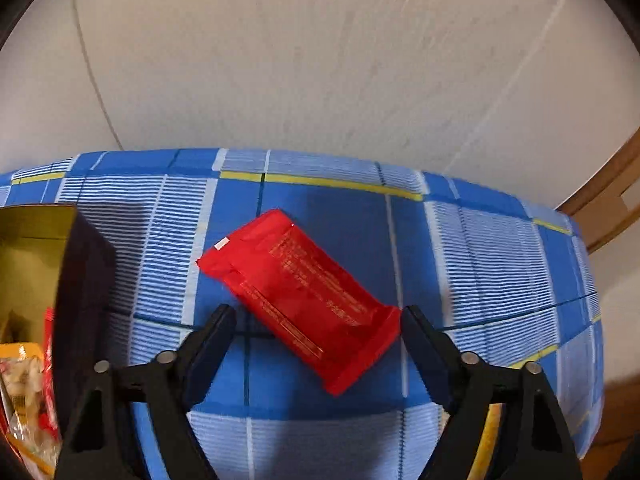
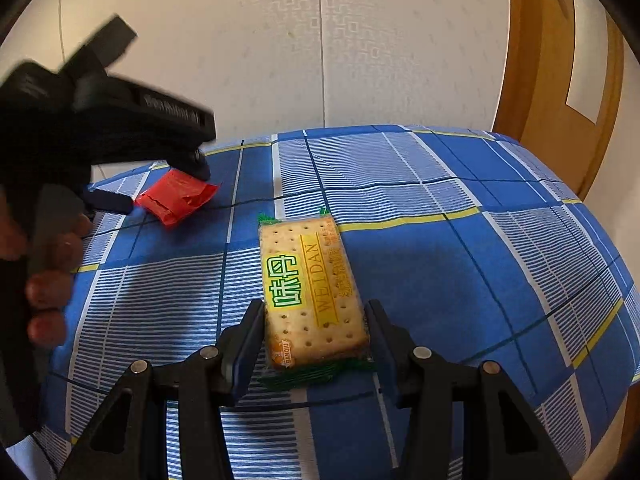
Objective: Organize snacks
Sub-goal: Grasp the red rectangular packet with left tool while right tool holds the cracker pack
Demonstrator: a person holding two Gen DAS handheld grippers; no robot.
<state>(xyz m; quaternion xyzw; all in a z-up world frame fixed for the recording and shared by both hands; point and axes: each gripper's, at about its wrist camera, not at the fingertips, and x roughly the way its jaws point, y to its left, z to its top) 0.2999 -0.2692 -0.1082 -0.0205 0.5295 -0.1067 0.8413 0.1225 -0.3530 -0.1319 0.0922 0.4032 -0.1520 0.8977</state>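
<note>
A red snack packet [image 1: 298, 298] lies on the blue plaid cloth [image 1: 480, 248], its near end between the open fingers of my left gripper [image 1: 316, 320]. In the right wrist view the same red packet [image 2: 176, 198] shows at the far left under the left gripper [image 2: 160, 184]. A cracker packet [image 2: 312, 292] printed with "WEIDAN" lies lengthwise on the cloth. My right gripper [image 2: 316, 316] stands with its fingers on both sides of the packet's near end, close to its sides; contact is unclear.
A dark box with a gold inside [image 1: 44, 280] stands at the left and holds several snack packets [image 1: 24, 392]. A white wall is behind the cloth-covered surface. A wooden door [image 2: 560, 80] is at the far right.
</note>
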